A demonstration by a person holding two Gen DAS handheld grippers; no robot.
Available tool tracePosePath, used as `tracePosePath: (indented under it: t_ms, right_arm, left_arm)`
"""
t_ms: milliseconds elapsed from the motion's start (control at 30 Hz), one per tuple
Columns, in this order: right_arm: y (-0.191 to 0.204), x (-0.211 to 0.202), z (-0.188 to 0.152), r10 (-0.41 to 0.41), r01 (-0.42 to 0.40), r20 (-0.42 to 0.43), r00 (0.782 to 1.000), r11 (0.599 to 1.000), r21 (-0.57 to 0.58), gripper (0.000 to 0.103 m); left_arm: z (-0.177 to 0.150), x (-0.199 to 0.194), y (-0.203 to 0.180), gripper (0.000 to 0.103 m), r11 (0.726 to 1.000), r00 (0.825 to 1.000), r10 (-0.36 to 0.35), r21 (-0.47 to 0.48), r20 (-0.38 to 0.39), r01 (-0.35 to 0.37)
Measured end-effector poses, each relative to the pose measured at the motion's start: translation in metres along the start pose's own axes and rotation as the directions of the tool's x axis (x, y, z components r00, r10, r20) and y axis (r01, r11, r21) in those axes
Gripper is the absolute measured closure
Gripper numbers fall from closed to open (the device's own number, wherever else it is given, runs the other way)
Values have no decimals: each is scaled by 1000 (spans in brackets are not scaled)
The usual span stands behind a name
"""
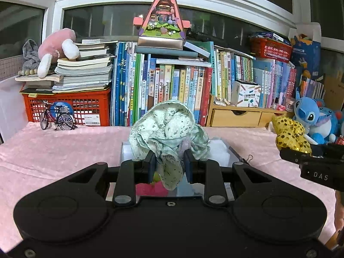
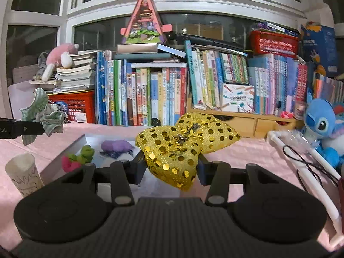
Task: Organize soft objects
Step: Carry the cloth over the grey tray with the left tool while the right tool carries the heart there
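A mint-green flowered scrunchie (image 1: 167, 129) hangs bunched between the pads of my left gripper (image 1: 169, 165), which is shut on it above a shiny tray (image 1: 228, 150). In the right wrist view, my right gripper (image 2: 172, 165) is shut on a gold sequinned bow (image 2: 182, 144) with a metal clip on top. Each gripper shows in the other's view: the right gripper (image 1: 288, 152) with the gold bow (image 1: 290, 135) at the right edge, the left gripper (image 2: 38, 130) with the scrunchie (image 2: 45, 116) at the left edge. Both are held above the pink tablecloth (image 1: 53, 150).
The tray (image 2: 88, 138) holds a purple soft piece (image 2: 116, 145) and a green and pink one (image 2: 78, 158). A paper cup (image 2: 23, 174) stands front left. White plastic with a black cord (image 2: 305, 157) lies right, beside a blue plush (image 2: 322, 129). Books (image 1: 172, 90), a red crate (image 1: 90, 105) and a toy bicycle (image 1: 57, 118) line the back.
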State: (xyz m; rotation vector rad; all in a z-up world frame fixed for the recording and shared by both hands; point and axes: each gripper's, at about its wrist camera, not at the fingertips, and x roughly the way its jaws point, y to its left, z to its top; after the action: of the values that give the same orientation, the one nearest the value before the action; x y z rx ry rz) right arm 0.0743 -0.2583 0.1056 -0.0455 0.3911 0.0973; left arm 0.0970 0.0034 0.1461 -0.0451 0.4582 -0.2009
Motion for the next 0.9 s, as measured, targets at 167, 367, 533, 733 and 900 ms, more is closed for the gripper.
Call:
tracePosePath:
  t_ms: [167, 367, 533, 733, 900]
  right_arm:
    - [7, 7, 16, 41, -41, -7, 999, 999, -16, 50]
    - [15, 17, 34, 81, -82, -30, 996, 996, -30, 49]
    - [21, 27, 45, 91, -92, -53, 994, 995, -28, 49]
    - [27, 46, 56, 114, -116, -98, 989, 993, -22, 49]
    - [35, 65, 63, 141, -144, -110, 984, 990, -12, 49]
  left_arm:
    - [17, 5, 15, 78, 1000, 999, -14, -7, -35, 13]
    - [32, 20, 22, 77, 1000, 996, -24, -8, -88, 23]
    - [38, 35, 25, 77, 1000, 992, -17, -2, -129, 16]
    - [45, 56, 30, 77, 1000, 987, 11, 1, -162, -11]
    - [51, 79, 34, 77, 1000, 980, 20, 2, -200, -20]
